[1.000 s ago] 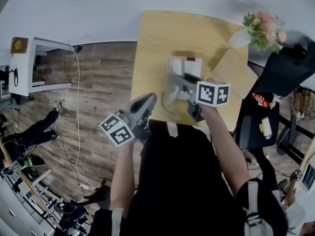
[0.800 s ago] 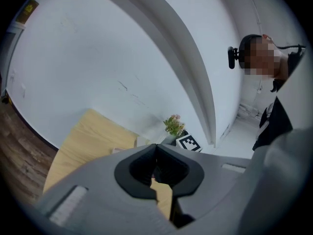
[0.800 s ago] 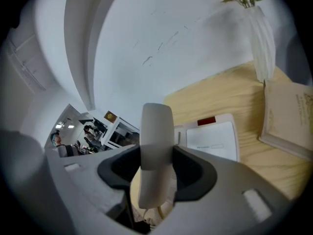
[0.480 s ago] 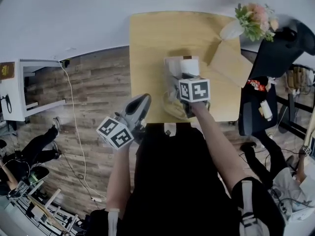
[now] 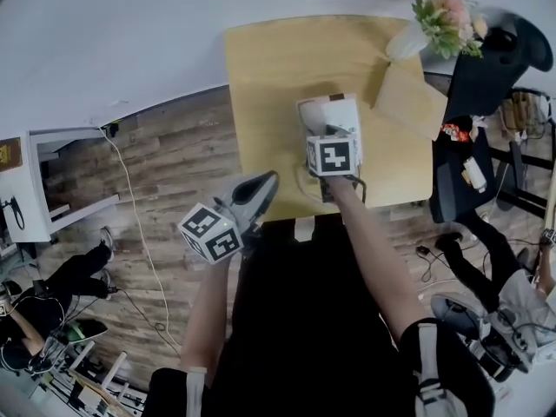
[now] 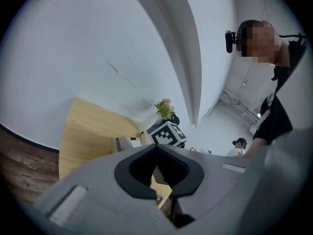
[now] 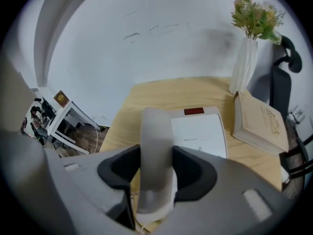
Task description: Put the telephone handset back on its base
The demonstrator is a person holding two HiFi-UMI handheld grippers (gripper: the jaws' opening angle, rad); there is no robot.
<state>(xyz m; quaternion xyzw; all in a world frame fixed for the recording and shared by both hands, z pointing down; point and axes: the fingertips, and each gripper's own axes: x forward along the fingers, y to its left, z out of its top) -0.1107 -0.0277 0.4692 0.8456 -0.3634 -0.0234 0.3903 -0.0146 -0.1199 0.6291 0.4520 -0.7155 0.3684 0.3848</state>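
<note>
The pale grey telephone handset (image 7: 156, 151) stands lengthwise between the pads of my right gripper (image 7: 156, 173), which is shut on it. Just beyond and to its right lies the white telephone base (image 7: 200, 131) with a red label at its far edge. In the head view my right gripper (image 5: 332, 135) points steeply down over the base (image 5: 343, 111), and its marker cube hides most of the handset. My left gripper (image 5: 268, 181) is shut with nothing in it and hangs off the table's near left corner; its jaws (image 6: 157, 173) meet.
The wooden table (image 5: 278, 68) stands against a white wall. A book (image 7: 259, 124) lies right of the base, with a white vase of flowers (image 7: 244, 62) behind it. A black office chair (image 5: 486, 68) stands at the table's right. Wood floor lies to the left.
My right gripper has tipped downward and sunk with the handset toward the base. My left gripper has drifted slightly and stays shut.
</note>
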